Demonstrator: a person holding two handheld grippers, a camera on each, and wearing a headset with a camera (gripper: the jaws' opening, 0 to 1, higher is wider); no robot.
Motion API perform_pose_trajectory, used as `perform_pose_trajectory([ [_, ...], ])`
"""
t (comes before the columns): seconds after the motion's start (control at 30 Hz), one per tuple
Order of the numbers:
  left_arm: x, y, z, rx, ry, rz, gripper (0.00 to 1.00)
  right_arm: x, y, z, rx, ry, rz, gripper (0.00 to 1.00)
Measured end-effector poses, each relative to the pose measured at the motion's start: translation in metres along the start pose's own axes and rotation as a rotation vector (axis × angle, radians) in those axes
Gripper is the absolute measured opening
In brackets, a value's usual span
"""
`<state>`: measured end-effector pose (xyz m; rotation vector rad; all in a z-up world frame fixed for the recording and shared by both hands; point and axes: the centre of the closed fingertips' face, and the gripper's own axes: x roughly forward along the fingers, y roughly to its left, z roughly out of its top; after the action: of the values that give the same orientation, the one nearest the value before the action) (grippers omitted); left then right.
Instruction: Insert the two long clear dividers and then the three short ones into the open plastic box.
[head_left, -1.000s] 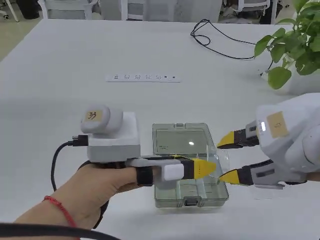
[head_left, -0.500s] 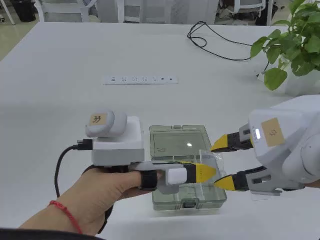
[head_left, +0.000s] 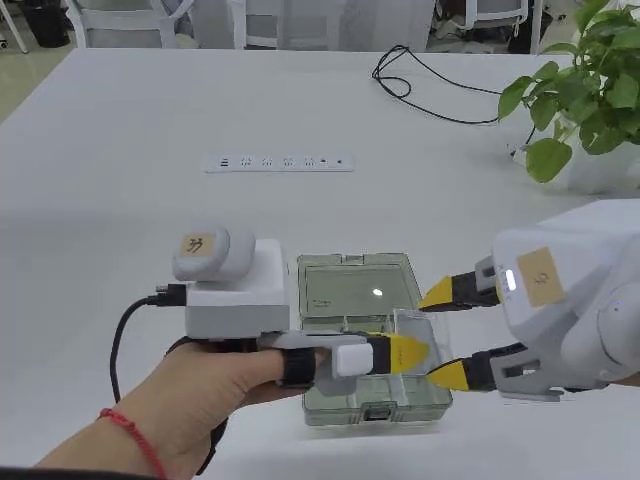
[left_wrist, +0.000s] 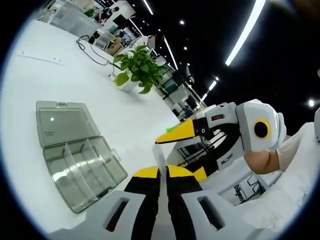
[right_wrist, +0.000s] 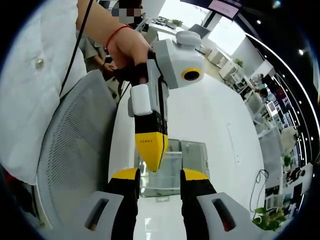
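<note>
Three close views share box (head_left: 340, 285)

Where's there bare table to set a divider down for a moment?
Free: table between the power strip and the open plastic box, and left of the strip. Crowded: over the box, where left gripper and right gripper meet, and by the plant and cable.

- The right tool's (right_wrist: 160, 176) yellow-tipped jaws stand apart.
- The left tool (right_wrist: 151, 155), held by a hand (right_wrist: 125, 55), points down between them, jaws closed on a clear divider (right_wrist: 170, 172).
- The box (right_wrist: 196, 155) lies open on the white worktop (right_wrist: 210, 115) beyond.
</note>
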<state>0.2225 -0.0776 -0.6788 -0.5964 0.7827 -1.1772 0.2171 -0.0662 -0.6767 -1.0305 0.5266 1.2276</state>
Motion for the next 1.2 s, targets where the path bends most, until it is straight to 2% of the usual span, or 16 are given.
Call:
perform_pose_trajectory([
  [0.43, 0.0, 0.0, -0.001, -0.026, -0.012, 0.0, 0.0, 0.002, 0.001, 0.0, -0.018, 0.009, -0.002, 0.33],
  [0.63, 0.0, 0.002, -0.002, -0.009, -0.007, 0.013, 0.0, -0.001, -0.003, 0.006, -0.001, -0.016, -0.012, 0.35],
  [0.73, -0.001, 0.003, -0.003, 0.043, -0.002, 0.018, 0.0, -0.005, -0.007, 0.007, 0.03, -0.042, -0.002, 0.35],
  [0.83, -0.002, 0.003, -0.008, 0.188, 0.026, 0.015, 0.0, -0.01, -0.012, 0.01, 0.079, -0.082, 0.016, 0.34],
  [0.93, -0.004, -0.001, -0.013, 0.284, 0.05, -0.004, 0.0, -0.015, -0.014, 0.011, 0.107, -0.109, 0.053, 0.31],
  [1.0, -0.005, -0.003, -0.016, 0.365, 0.062, -0.015, 0.0, -0.017, -0.012, 0.014, 0.128, -0.134, 0.089, 0.29],
  [1.03, -0.006, -0.003, -0.017, 0.407, 0.066, -0.018, 0.0, -0.019, -0.007, 0.015, 0.143, -0.149, 0.14, 0.27],
  [1.07, -0.006, -0.003, -0.018, 0.444, 0.07, -0.02, 0.0, -0.02, -0.005, 0.016, 0.149, -0.157, 0.164, 0.25],
  [1.13, -0.008, -0.005, -0.022, 0.501, 0.086, -0.031, 0.0, -0.021, -0.008, 0.015, 0.167, -0.18, 0.194, 0.24],
  [1.2, -0.01, -0.008, -0.024, 0.553, 0.085, -0.042, 0.0, -0.025, -0.002, 0.017, 0.207, -0.201, 0.267, 0.2],
])
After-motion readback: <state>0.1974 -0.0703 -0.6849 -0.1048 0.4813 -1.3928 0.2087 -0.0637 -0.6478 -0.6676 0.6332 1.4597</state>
